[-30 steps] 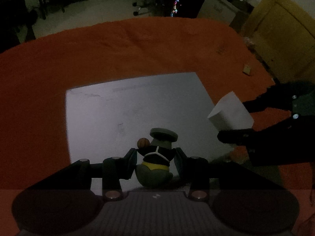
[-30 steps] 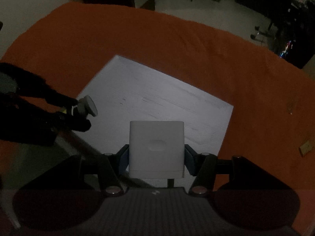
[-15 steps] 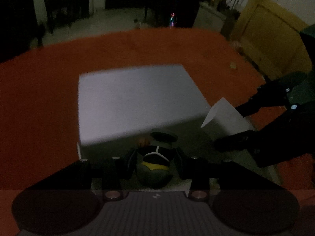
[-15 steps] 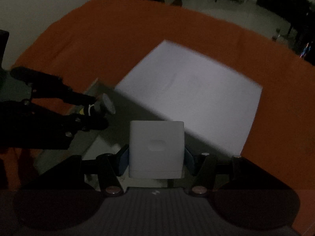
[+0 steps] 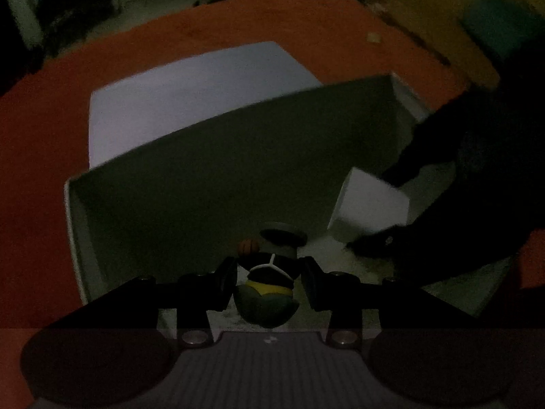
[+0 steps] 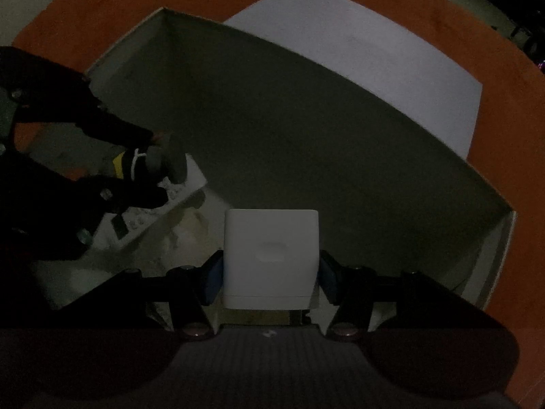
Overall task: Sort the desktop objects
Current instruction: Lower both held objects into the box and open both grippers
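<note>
At the left of the scene, our left claw (image 5: 269, 284) is pinching a small dark-green toy figurine with a flat cap, a yellow band and a tiny orange ball (image 5: 267, 293); the fingers (image 5: 223, 283) press on its sides at the waist. In the left wrist view the figurine sits at 6 o'clock, hanging head-down over the inside of the open white cardboard box (image 5: 73, 225), whose grey upright wall fills the middle. We judge it is held this way so it can be lowered straight onto the box floor.

Behind that wall, at 12 o'clock, lies the box's pale flat lid (image 5: 190, 99) on the surface draped in orange cloth (image 5: 44, 129).

To the right, our right claw (image 6: 270, 281) clamps a white rounded-edge plastic cube with a shallow oval dimple on its face (image 6: 270, 255), blue pads (image 6: 213, 281) against its two sides. In the right wrist view it sits at 6 o'clock, also over the box interior (image 6: 500, 255). At 9 o'clock there, a white elongated item with small buttons (image 6: 163, 204) lies on the box floor beneath the figurine; we cannot say what it is.

Both things seem bound for the box, neither yet set down. We can read no brand, label or writing anywhere in this dim light.
</note>
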The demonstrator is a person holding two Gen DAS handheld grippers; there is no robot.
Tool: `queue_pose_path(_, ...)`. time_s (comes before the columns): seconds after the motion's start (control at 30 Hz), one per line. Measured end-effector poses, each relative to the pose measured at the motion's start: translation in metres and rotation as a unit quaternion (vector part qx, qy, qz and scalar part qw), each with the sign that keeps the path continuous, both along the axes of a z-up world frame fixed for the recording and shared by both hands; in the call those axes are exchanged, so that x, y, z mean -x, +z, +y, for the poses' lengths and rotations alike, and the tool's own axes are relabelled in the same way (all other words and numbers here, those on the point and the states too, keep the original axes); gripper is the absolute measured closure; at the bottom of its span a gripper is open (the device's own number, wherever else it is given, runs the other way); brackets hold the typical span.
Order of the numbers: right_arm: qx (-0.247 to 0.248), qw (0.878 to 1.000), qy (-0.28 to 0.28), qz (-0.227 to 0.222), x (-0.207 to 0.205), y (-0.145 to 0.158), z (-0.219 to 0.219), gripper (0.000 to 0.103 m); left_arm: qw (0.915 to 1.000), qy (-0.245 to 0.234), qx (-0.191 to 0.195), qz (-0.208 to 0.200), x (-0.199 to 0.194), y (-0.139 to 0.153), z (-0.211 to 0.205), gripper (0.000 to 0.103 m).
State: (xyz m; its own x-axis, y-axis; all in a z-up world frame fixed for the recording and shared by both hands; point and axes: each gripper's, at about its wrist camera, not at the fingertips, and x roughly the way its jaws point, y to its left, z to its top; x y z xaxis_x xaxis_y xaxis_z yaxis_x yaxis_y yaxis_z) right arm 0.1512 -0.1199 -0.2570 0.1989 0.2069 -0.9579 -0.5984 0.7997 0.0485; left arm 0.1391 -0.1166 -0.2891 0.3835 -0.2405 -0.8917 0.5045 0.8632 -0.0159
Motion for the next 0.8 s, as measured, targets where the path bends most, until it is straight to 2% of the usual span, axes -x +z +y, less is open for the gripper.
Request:
queue_pose_path(0.13, 0.018, 1.000, 0.013, -0.015, 0.000, -0.017, 0.001, 0.044, 0.9998, -0.016, -0.008, 0.003, -0.006, -0.016, -0.011, 0.067)
queue_pose_path(0.47, 0.029, 1.000, 0.013, -0.001, -0.007, -0.053, 0.004, 0.043, 0.9990, -0.026, -0.021, 0.030, -0.019, -0.052, -0.024, 0.067)
queue_pose_path(0.8, 0.024, 1.000, 0.008, -0.001, -0.008, -0.057, 0.006, 0.043, 0.9988, -0.014, -0.010, 0.047, -0.024, -0.057, -0.017, 0.066)
